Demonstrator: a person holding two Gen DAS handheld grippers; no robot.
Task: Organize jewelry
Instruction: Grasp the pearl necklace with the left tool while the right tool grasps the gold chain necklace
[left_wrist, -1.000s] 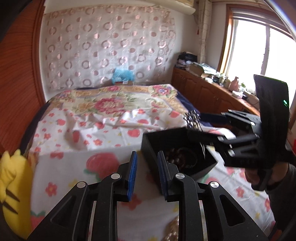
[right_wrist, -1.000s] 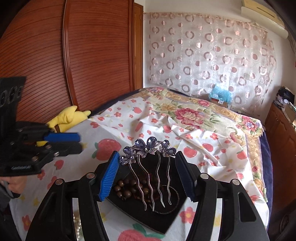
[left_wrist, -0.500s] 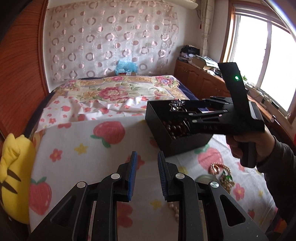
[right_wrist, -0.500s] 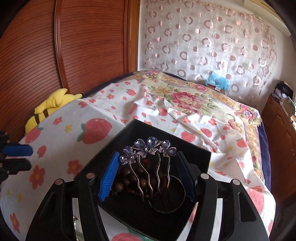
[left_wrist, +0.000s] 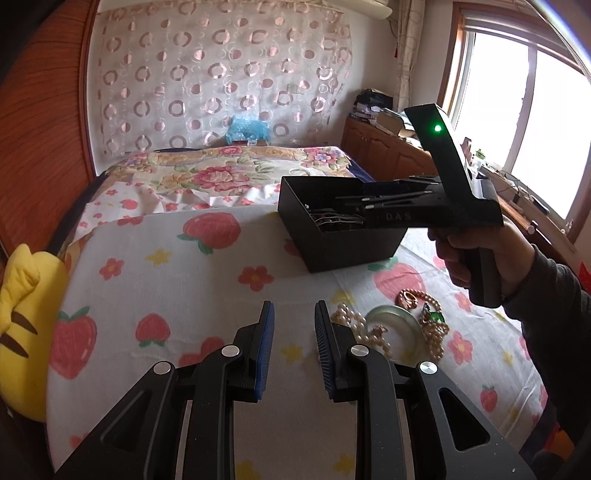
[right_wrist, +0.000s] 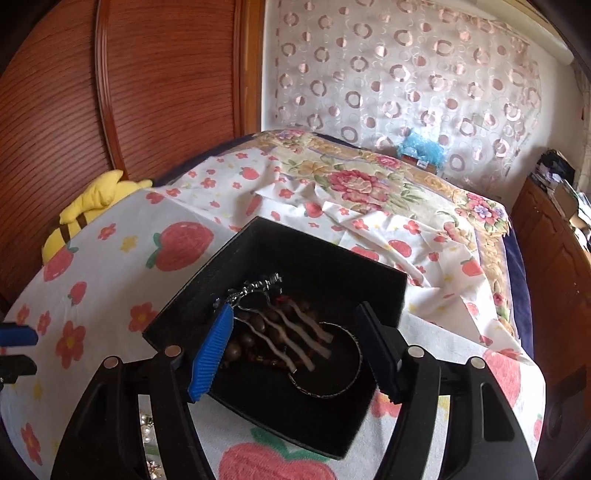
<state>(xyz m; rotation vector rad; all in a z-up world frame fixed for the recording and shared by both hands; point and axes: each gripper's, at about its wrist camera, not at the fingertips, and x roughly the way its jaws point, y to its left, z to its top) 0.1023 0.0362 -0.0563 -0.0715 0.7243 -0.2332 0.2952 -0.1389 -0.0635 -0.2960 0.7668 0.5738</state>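
A black open box (right_wrist: 325, 262) stands on the strawberry-print cloth. My right gripper (right_wrist: 294, 312) reaches down into it, and its jaws are opening. The silver hair comb with blue stones (right_wrist: 284, 332) lies blurred between the pads, free of both, on brown beads (right_wrist: 251, 332) and a dark bangle (right_wrist: 354, 376). From the left wrist view, the right gripper (left_wrist: 343, 210) sits in the box (left_wrist: 351, 247), held by a hand. My left gripper (left_wrist: 294, 308) hovers over the cloth, pads a narrow gap apart with nothing between. To its right lies a pile with pearls (left_wrist: 354, 325) and a pale green bangle (left_wrist: 391, 321).
A yellow plush toy (left_wrist: 26, 325) lies at the cloth's left edge. A bed with a floral cover (left_wrist: 221, 177) stretches behind the box. Wooden cabinets (left_wrist: 388, 155) with clutter line the right wall under a window. A wooden panel (right_wrist: 147, 92) rises on the left.
The right gripper sank into the box and widened; the comb, upright between its pads before, now lies in the box. The left gripper drew back from the box, bringing the jewellery pile into view.
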